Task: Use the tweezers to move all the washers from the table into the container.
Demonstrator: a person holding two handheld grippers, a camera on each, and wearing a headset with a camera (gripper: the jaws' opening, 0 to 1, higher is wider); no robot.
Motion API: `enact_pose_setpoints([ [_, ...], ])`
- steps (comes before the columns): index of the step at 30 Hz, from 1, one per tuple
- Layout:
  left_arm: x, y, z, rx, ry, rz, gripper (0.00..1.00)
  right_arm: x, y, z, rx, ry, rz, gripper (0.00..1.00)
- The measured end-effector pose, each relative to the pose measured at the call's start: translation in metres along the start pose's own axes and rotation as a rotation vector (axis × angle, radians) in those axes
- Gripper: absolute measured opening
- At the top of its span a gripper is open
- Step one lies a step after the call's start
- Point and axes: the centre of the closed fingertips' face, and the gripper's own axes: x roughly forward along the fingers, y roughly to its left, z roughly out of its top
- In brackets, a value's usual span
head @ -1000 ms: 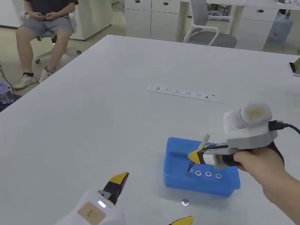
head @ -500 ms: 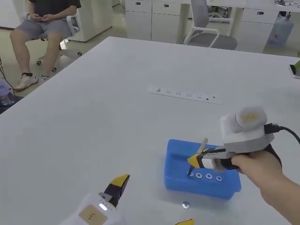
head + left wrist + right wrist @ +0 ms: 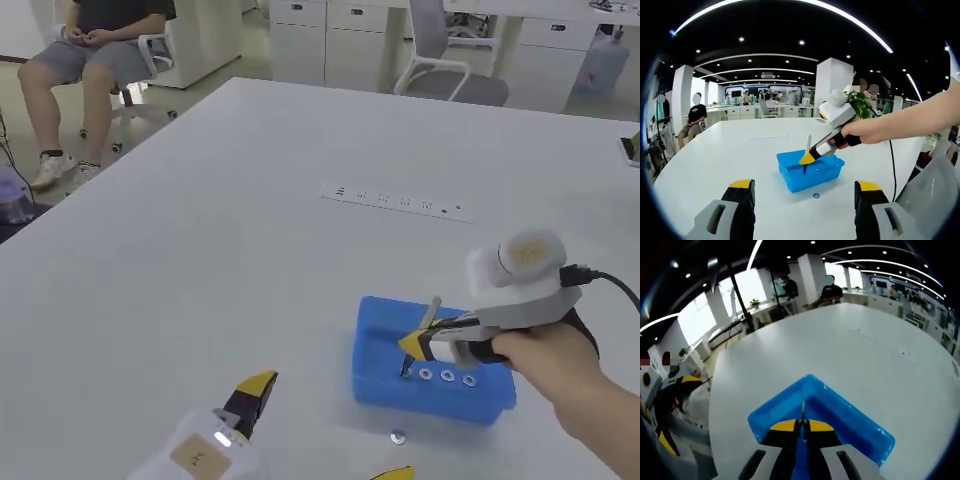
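Note:
A blue container [image 3: 375,390] sits on the white table near its front edge, with three washers [image 3: 447,377] in a row inside. One more washer [image 3: 398,437] lies on the table just in front of it. My right gripper [image 3: 415,343] is shut on the tweezers [image 3: 431,312], and their tip points down into the container's left part. In the right gripper view the tweezers [image 3: 802,416] rise between the shut jaws over the container [image 3: 850,420]. My left gripper [image 3: 805,186] stands open, low and short of the container [image 3: 792,179] and the loose washer [image 3: 815,194].
A white power strip [image 3: 395,202] lies further back on the table [image 3: 200,230]. A person sits on a chair [image 3: 150,50] beyond the far left corner, and an office chair [image 3: 445,70] stands behind the far edge.
The right gripper with the tweezers has sunk a little over the container. The left gripper has stayed where it was.

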Motion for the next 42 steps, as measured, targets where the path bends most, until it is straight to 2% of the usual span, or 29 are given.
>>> enact_pose_setpoints([
  [8,0.0,0.0,-0.001,0.0,0.001,0.001,0.83,0.0,0.0,0.002,-0.028,-0.011,-0.004,0.04],
  [14,0.0,0.0,-0.001,-0.001,0.001,0.001,0.83,-0.007,0.0,0.01,-0.015,-0.063,-0.005,0.04],
  [19,0.0,0.001,0.0,-0.001,0.0,0.004,0.83,-0.023,0.01,0.016,-0.017,-0.113,0.018,0.04],
  [25,0.0,-0.001,-0.001,0.0,0.004,-0.002,0.83,-0.045,0.03,0.027,-0.036,-0.171,0.037,0.04],
  [28,0.0,-0.001,-0.001,0.001,0.005,-0.003,0.83,-0.053,0.044,0.03,-0.033,-0.194,0.068,0.04],
  [33,0.001,-0.001,-0.001,0.002,0.005,-0.005,0.83,-0.053,0.061,0.019,-0.024,-0.186,0.099,0.04],
  [42,0.0,-0.001,-0.001,0.003,0.005,-0.005,0.83,-0.037,0.071,-0.016,0.013,-0.125,0.113,0.04],
])
